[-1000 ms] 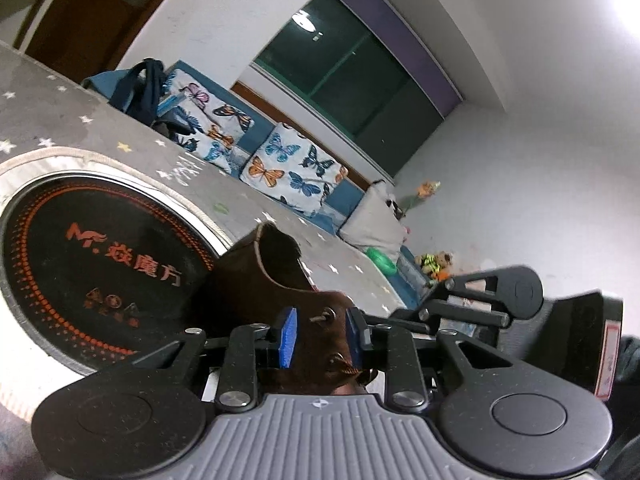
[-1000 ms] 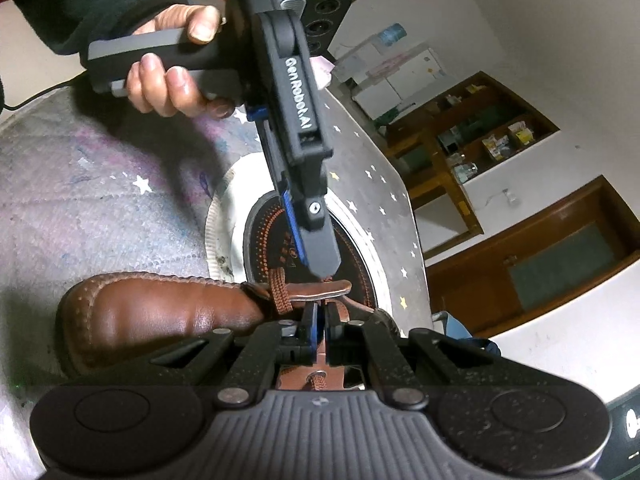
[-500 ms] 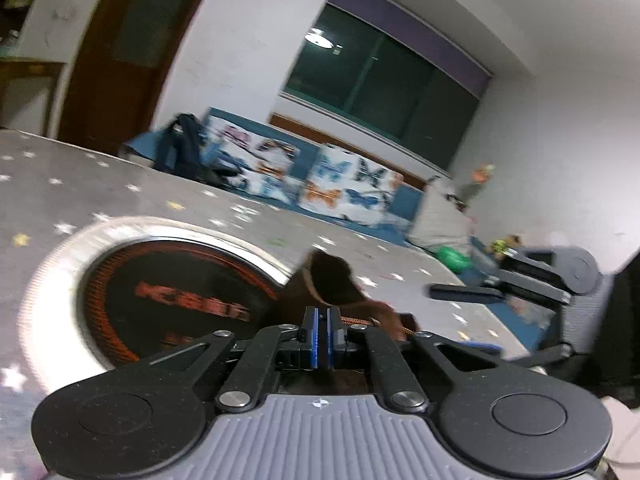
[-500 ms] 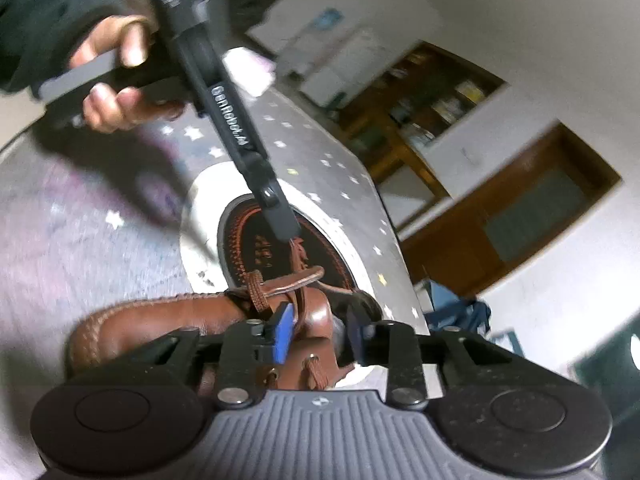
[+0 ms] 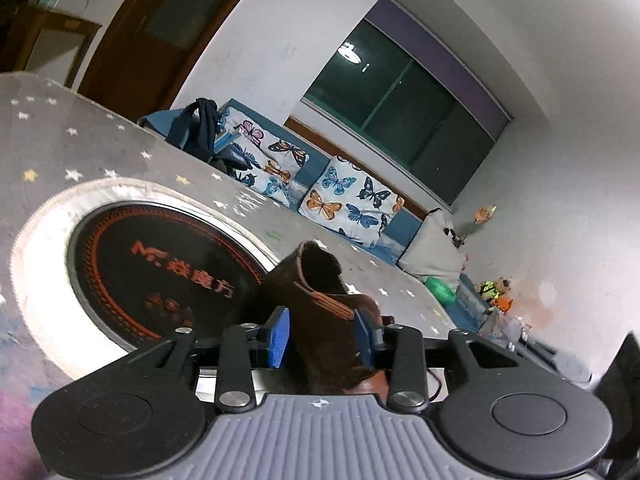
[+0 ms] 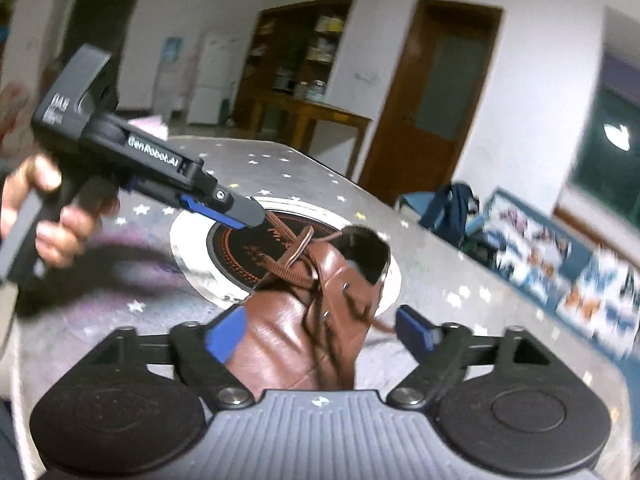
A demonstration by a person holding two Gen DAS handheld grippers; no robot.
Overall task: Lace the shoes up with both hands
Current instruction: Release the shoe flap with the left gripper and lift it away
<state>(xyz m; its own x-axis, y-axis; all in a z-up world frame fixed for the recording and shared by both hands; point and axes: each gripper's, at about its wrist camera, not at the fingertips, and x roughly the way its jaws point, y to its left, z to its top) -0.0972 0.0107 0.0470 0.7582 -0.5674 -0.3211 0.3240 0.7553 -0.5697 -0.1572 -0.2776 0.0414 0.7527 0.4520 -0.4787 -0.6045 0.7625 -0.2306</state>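
A: How far along is the lacing of the brown leather ankle shoe (image 6: 304, 320)?

B: Partway, I'd judge. The brown flat lace (image 6: 294, 256) crosses the lower eyelets, but the metal hooks near the collar look bare, and there is no bow.

A: Where does the shoe sit?

B: On the grey star-patterned table (image 6: 436, 280), overlapping the round black inset with orange lettering (image 5: 160, 256).

A: And the right hand-held gripper (image 6: 320, 330)?

B: Its jaws have just been opening and now stand wide apart, either side of the shoe's upper, with no pad pressing on it.

A: The left hand-held gripper (image 5: 322, 336)?

B: Its jaws have just been opening too. In its own view the blue pads flank the shoe's collar with a gap on one side. From the right view its tip meets the lace end; whether it pinches it I cannot tell.
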